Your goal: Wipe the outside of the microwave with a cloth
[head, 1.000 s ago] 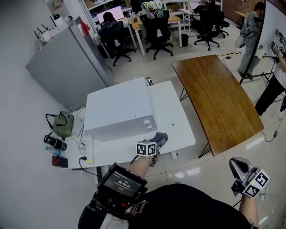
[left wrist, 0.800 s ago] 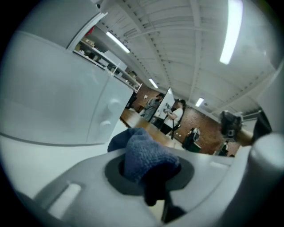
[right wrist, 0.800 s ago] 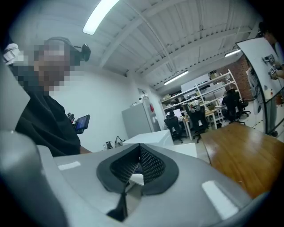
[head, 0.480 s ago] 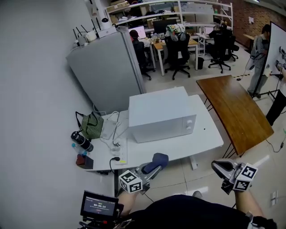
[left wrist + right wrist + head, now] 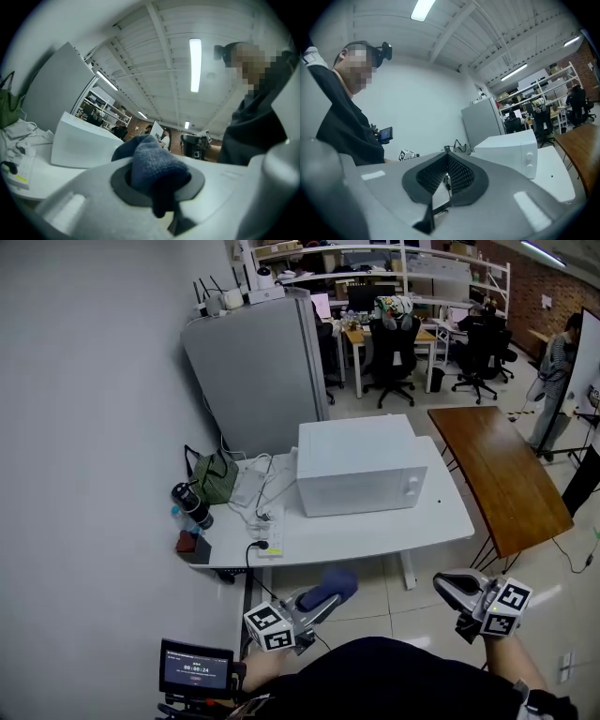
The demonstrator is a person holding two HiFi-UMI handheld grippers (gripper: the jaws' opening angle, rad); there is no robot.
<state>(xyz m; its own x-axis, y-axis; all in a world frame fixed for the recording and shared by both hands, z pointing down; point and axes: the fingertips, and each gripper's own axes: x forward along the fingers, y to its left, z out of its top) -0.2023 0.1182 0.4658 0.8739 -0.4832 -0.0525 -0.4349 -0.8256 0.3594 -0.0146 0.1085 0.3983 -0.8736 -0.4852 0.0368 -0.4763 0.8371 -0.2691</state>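
The microwave [image 5: 361, 465] sits closed on the white table [image 5: 375, 532], its door and knobs facing the person, who stands back from the table edge. The cloth [image 5: 328, 589], a blue wad, is well short of it, clamped between the jaws of the left tool [image 5: 314, 601] with its bunched end sticking out past the tips. That probably leaves a soft pad to press on the casing. No wiping has begun, since the cloth touches nothing. The right tool [image 5: 448, 587] hangs low at the person's right side, jaws together with nothing in them. It looks spare for now, perhaps to steady the microwave.

Left of the microwave, the table carries a tangle of cables, a power strip [image 5: 272, 532], a green bag [image 5: 214, 476] and a dark bottle [image 5: 190, 504]. The front and right sides are therefore likely the easier faces to reach. A tall grey cabinet [image 5: 258, 371] stands behind the table against a plain wall, and a brown wooden table [image 5: 506, 474] stands to the right. Beyond are desks, office chairs and shelving on a pale glossy floor
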